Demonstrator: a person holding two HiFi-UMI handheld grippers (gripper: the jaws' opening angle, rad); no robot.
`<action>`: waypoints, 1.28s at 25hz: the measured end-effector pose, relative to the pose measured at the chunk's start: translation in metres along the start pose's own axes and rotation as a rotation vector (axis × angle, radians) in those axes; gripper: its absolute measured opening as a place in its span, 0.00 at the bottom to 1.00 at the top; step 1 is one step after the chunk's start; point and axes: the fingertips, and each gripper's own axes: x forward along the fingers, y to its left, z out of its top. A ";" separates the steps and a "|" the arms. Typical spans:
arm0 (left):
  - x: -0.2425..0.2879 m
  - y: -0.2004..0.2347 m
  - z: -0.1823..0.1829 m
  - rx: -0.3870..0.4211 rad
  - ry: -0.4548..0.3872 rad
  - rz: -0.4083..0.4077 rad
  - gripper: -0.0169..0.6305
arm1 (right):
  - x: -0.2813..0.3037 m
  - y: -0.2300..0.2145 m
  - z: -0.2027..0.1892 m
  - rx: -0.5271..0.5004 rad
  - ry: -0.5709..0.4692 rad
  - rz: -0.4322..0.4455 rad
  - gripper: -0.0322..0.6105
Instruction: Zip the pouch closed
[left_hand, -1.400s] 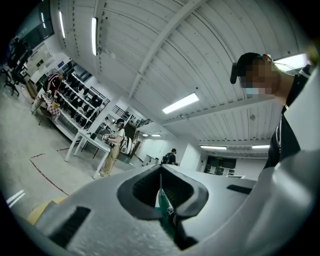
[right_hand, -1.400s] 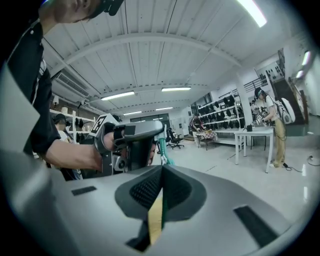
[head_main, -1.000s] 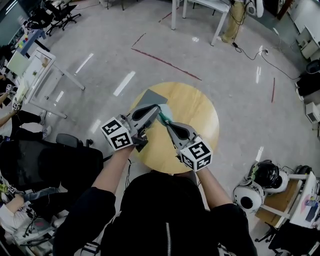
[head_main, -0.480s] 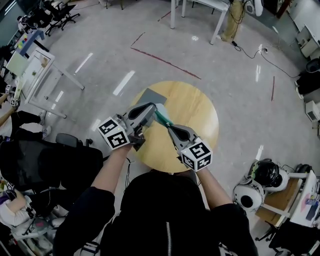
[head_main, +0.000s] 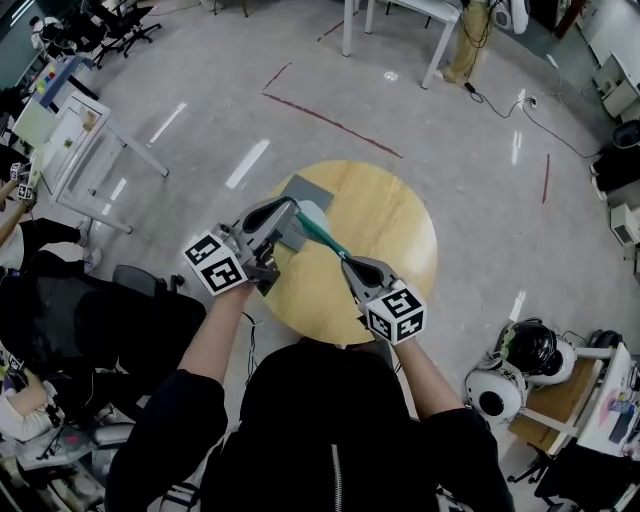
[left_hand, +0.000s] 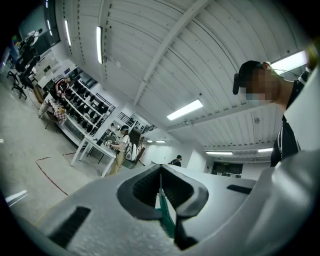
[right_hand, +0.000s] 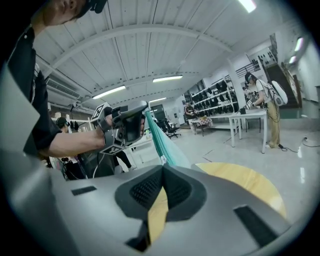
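Both of your grippers are clamped on the teal fabric pouch (head_main: 320, 237), which is held stretched in the air between them above the round wooden table (head_main: 395, 225). Your left gripper (head_main: 293, 208) has its jaws pressed together on the pouch's far end. In the left gripper view a thin teal edge of it runs up between the ribbed pads to the tips, and the tool points a little upward, toward the ceiling. Your right gripper (head_main: 343, 260) has its jaws closed at the tips on the pouch's near end. In the right gripper view the fabric rises from those tips as a taut band up to the left gripper, and a small pale tab sits just where the jaws meet; you cannot tell whether it is the zip pull. No view shows whether the zip is open or closed. In the head view the pouch runs diagonally from upper left to lower right, its upper end above a grey square mat (head_main: 312, 187) that lies flat on the far left part of the table. Beyond the table, a red tape line (head_main: 330, 125) crosses the glossy floor.
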 end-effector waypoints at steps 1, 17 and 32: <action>-0.001 0.002 0.003 0.001 -0.007 0.006 0.03 | -0.003 -0.002 -0.004 0.005 0.002 -0.001 0.06; 0.001 -0.004 -0.004 0.047 0.026 0.023 0.03 | -0.021 -0.016 -0.017 0.045 -0.020 -0.086 0.10; -0.008 0.026 -0.006 0.064 0.050 0.071 0.03 | -0.042 -0.051 0.047 -0.079 -0.149 -0.267 0.04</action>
